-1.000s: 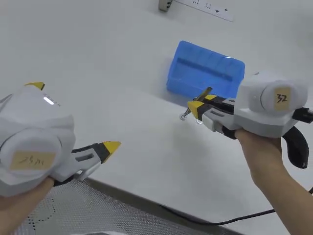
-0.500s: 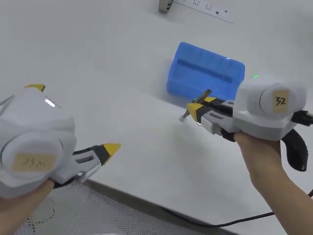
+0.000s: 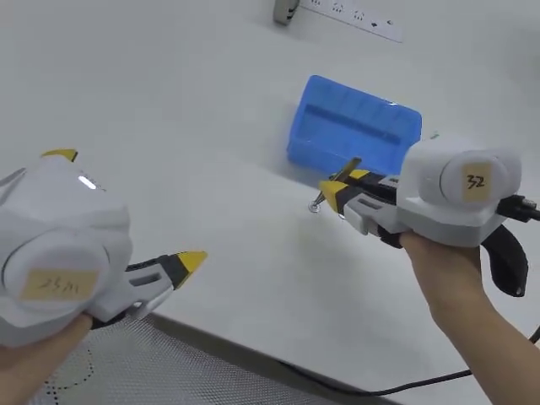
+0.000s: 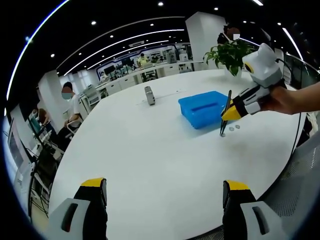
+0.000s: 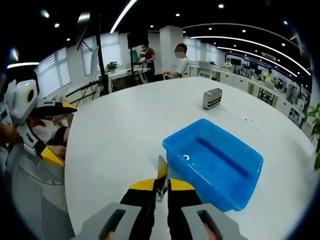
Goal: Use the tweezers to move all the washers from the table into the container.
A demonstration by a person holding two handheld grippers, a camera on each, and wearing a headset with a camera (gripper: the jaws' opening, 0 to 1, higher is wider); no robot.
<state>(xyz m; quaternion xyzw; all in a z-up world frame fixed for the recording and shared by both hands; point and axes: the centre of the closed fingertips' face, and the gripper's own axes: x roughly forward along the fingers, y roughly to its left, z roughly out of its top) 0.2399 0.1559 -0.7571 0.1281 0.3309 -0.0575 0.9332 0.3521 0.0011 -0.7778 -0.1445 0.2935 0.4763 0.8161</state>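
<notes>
A blue container (image 3: 354,126) stands on the white table (image 3: 169,101); one washer (image 5: 186,157) lies inside it. My right gripper (image 3: 337,191) is shut on the tweezers (image 3: 331,187), just in front of the container's near wall. The tweezers' tip points down at a small washer (image 3: 315,205) on the table; whether it touches is unclear. In the left gripper view the tweezers (image 4: 225,112) stand over two washers (image 4: 233,128) beside the container (image 4: 202,107). My left gripper (image 3: 126,207) is open and holds nothing, near the table's front edge at the left.
A power strip (image 3: 354,13) and a small grey box (image 3: 285,8) lie at the table's far side. A black cable (image 3: 380,384) runs along the front edge. A mesh chair seat (image 3: 126,363) is below my left gripper. People sit at desks in the background.
My right gripper has edged slightly left and down with the tweezers, whose tip stays by the washer. My left gripper has barely moved.
</notes>
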